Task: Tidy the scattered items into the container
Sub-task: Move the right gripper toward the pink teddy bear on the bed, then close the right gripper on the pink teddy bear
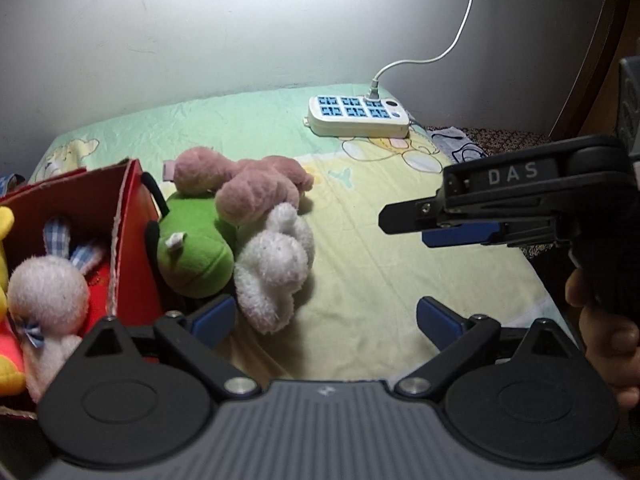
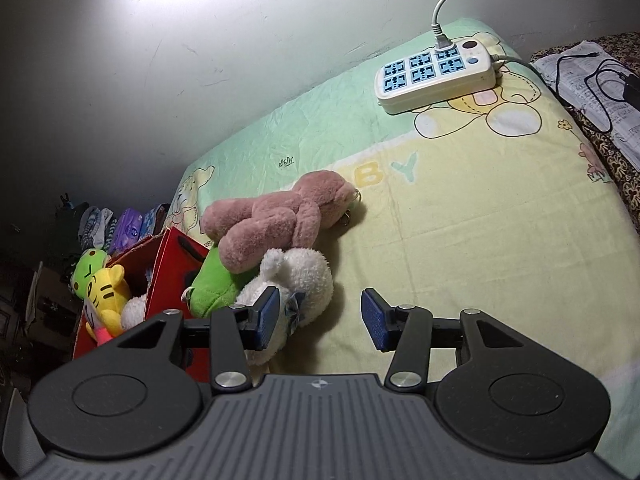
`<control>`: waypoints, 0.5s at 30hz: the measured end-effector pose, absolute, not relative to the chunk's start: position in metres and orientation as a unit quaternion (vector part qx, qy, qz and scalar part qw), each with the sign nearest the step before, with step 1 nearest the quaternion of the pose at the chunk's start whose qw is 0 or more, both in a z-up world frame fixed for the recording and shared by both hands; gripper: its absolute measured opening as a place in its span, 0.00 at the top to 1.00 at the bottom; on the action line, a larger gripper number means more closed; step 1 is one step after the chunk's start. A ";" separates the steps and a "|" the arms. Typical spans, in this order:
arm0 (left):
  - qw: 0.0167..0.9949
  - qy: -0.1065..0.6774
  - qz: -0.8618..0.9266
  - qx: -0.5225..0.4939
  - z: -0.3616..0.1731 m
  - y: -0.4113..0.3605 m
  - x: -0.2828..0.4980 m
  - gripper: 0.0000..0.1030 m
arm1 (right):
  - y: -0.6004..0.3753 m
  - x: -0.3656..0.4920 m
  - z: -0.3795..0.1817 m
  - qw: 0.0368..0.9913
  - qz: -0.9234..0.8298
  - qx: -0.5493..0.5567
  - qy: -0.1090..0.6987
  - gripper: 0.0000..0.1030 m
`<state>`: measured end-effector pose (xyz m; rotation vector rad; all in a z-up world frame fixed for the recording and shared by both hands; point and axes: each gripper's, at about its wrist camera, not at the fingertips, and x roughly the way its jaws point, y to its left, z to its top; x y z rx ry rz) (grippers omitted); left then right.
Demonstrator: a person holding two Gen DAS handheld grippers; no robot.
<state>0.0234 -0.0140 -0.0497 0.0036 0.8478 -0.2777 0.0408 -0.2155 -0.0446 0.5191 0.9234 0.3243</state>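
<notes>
Left gripper at bottom of left wrist view, jaws spread wide, nothing between the blue pads, bare sheet beneath. Right gripper likewise unclenched, at a narrower spread, holding nothing; left pad overlapping the white plush in its own view, contact not determinable. Same right gripper seen side-on in left wrist view, entering from the right, well apart from the toys and pointing toward them. Outward from the tools: three loose toys heaped together on the bed sheet: white plush nearest, green plush touching it on the box side, pink plush draped across both, long axis running away from the grippers toward the wall. Heap lying just ahead and to the left of both grippers; white plush just beyond the left gripper's left pad, so apparently nearer the left hand. Red box immediately left of the heap, green plush resting against its wall; already containing a pale bunny and a yellow toy. Farther out: white power strip with cable near the wall, not part of the tidying. Probable next target: white plush, reached by a short advance leftward.
</notes>
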 end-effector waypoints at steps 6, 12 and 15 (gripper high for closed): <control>0.912 0.389 -0.129 -0.011 -0.036 -0.003 0.041 0.03 | -0.204 0.074 -0.048 0.831 0.190 0.262 0.452 0.52; 0.904 0.407 -0.128 -0.025 -0.042 0.009 0.055 0.03 | -0.180 0.109 -0.049 0.820 0.207 0.259 0.466 0.52; 0.901 0.414 -0.125 -0.026 -0.046 0.012 0.059 0.03 | -0.165 0.126 -0.053 0.806 0.217 0.250 0.491 0.52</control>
